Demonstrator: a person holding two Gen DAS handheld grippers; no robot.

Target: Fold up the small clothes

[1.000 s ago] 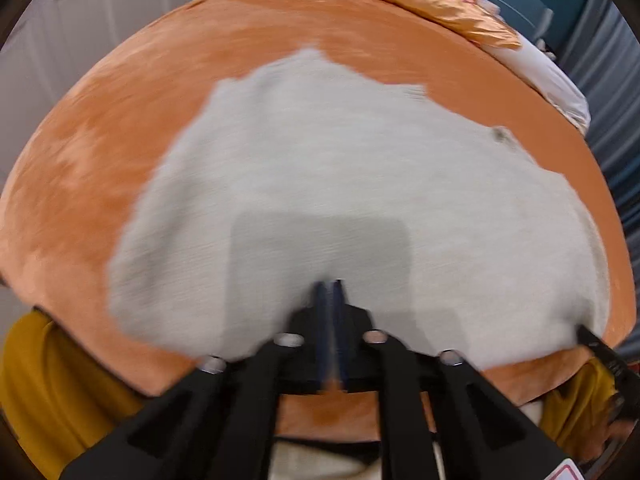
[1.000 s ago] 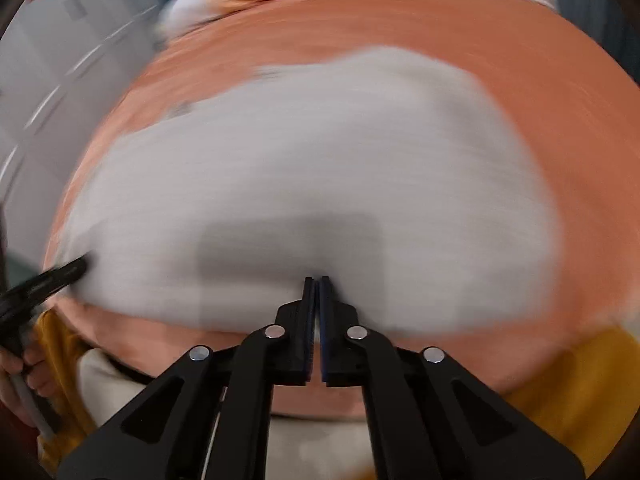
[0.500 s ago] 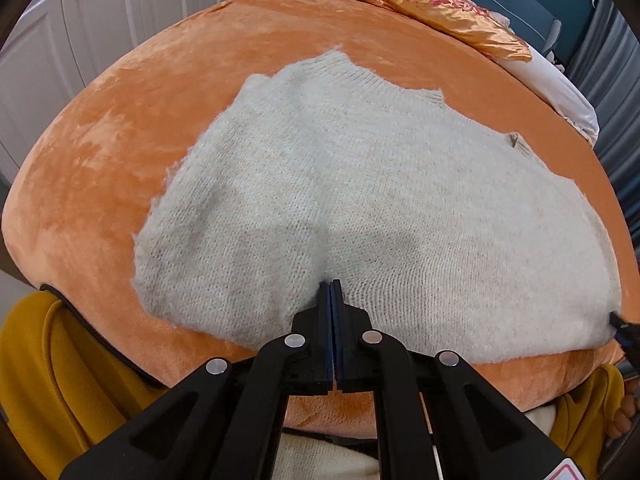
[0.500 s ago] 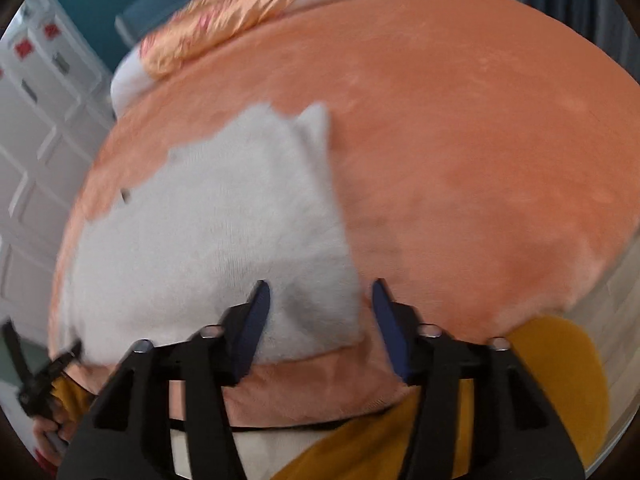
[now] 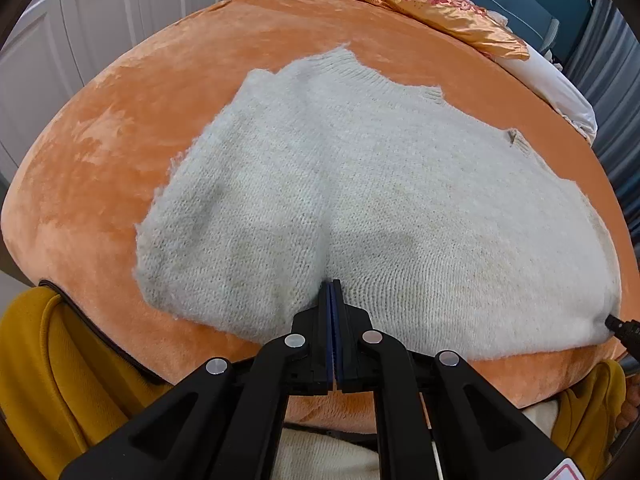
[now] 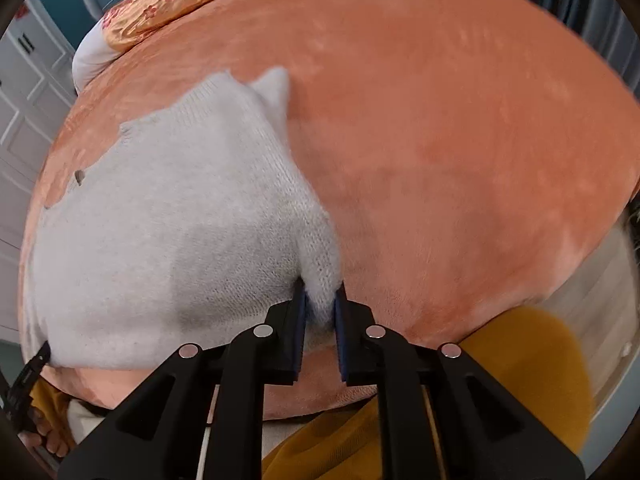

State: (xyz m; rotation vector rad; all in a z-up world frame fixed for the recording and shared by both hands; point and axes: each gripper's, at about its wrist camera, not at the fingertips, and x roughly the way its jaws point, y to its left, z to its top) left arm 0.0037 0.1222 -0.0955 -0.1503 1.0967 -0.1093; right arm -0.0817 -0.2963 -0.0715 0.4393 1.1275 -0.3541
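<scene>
A pale grey knitted sweater lies spread on an orange plush bedspread. My left gripper is shut, its tips at the sweater's near hem around the middle; whether it pinches cloth I cannot tell. In the right wrist view the sweater fills the left half. My right gripper is narrowly open with the sweater's near right corner between its fingers. The right gripper's tip shows at the far right in the left wrist view.
An orange floral satin pillow and white bedding lie at the far end of the bed. White cupboard doors stand at left, dark curtains at right. The person's mustard sleeves show at the near edge.
My right gripper opened, swung to the sweater's right corner and has closed in around it. My left gripper stayed shut at the near hem.
</scene>
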